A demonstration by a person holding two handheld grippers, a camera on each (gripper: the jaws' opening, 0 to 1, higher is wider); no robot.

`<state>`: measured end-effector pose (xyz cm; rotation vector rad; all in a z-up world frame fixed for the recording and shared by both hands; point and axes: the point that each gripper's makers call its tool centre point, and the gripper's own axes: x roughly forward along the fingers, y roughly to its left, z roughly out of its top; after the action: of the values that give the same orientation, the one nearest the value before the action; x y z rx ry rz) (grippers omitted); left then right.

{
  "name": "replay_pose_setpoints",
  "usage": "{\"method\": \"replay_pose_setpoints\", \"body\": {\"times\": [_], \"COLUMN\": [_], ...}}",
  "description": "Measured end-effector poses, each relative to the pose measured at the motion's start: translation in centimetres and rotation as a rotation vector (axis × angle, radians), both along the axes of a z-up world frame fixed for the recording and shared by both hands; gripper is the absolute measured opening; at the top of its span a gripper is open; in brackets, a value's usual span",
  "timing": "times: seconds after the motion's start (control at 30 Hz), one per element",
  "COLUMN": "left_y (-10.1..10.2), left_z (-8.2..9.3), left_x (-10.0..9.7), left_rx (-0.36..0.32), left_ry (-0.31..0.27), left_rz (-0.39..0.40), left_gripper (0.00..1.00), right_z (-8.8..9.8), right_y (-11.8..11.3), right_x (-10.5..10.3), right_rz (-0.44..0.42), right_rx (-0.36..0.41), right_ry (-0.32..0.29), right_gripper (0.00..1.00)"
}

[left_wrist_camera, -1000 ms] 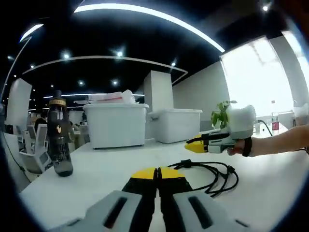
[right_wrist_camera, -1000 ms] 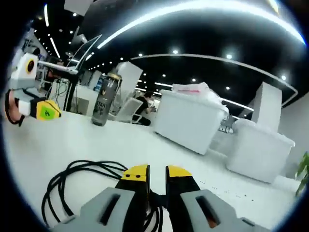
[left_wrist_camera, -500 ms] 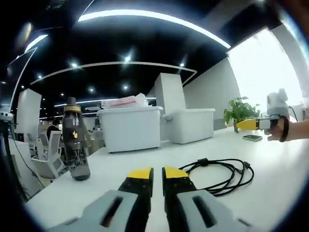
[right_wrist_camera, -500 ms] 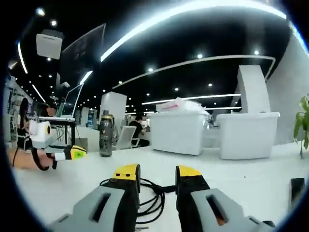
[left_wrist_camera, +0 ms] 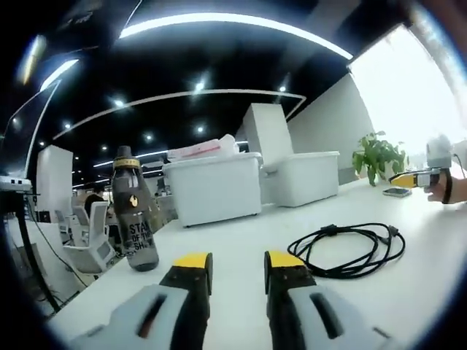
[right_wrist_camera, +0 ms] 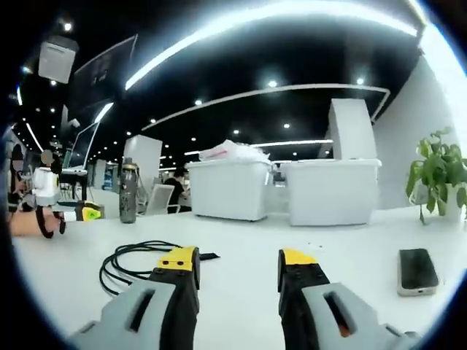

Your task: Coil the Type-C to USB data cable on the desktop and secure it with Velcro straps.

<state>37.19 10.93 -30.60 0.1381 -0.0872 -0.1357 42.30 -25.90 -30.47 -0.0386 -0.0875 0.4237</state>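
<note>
The black data cable (left_wrist_camera: pixel 349 249) lies in a loose coil on the white desktop (left_wrist_camera: pixel 241 237), to the right of and beyond my left gripper (left_wrist_camera: pixel 239 263), which is open with nothing between its yellow-tipped jaws. In the right gripper view the same cable (right_wrist_camera: pixel 135 257) lies left of my right gripper (right_wrist_camera: pixel 238 258), also open and empty; a short black strip (right_wrist_camera: pixel 206 256) lies at the coil's right edge. The right gripper (left_wrist_camera: pixel 412 177) shows far right in the left gripper view, held in a hand. The left gripper (right_wrist_camera: pixel 82 213) appears at the far left of the right gripper view.
A dark water bottle (left_wrist_camera: pixel 136 219) stands on the desk to the left. Two white storage bins (left_wrist_camera: pixel 216 186) (left_wrist_camera: pixel 306 177) sit at the back. A phone (right_wrist_camera: pixel 417 271) lies flat on the right, near a potted plant (right_wrist_camera: pixel 435 171). Office chairs and desks lie beyond the left edge.
Both grippers have opened wider and drawn apart from each other and from the cable. The cable coil lies where it was on the desk.
</note>
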Motion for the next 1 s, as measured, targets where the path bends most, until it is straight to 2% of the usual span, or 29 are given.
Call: {"method": "replay_pose_setpoints", "body": {"times": [0.1,0.2,0.27,0.4,0.6,0.7,0.8,1.0], "left_y": [0.4,0.9,1.1,1.4,1.6,1.6,1.5,1.0], "left_z": [0.1,0.5,0.6,0.2,-0.3,-0.3,-0.4,-0.4], "left_x": [-0.1,-0.2,-0.3,-0.3,-0.4,-0.5,-0.4,-0.5], "left_rx": [0.001,-0.016,-0.015,-0.005,0.0,-0.025,-0.028,-0.02], "left_ry": [-0.005,-0.02,-0.024,-0.011,0.005,0.006,0.01,0.014], "left_rz": [0.02,0.035,0.047,0.065,0.078,0.072,0.07,0.059], "left_gripper": [0.34,0.37,0.37,0.37,0.36,0.36,0.36,0.36], "right_z": [-0.4,0.2,0.1,0.7,0.3,0.0,-0.3,-0.4], "right_y": [-0.2,-0.2,0.2,0.4,0.3,0.0,-0.4,-0.7], "right_x": [0.1,-0.3,-0.5,-0.8,-0.9,-0.7,-0.6,-0.4], "right_rz": [-0.02,-0.025,-0.022,-0.026,-0.021,-0.021,-0.024,-0.03], "right_rx": [-0.003,0.009,-0.018,-0.028,0.003,0.019,0.062,0.074], "right_ry": [0.02,-0.014,-0.019,-0.053,-0.026,-0.005,0.026,0.041], "right_gripper": [0.47,0.49,0.49,0.49,0.49,0.49,0.49,0.49]}}
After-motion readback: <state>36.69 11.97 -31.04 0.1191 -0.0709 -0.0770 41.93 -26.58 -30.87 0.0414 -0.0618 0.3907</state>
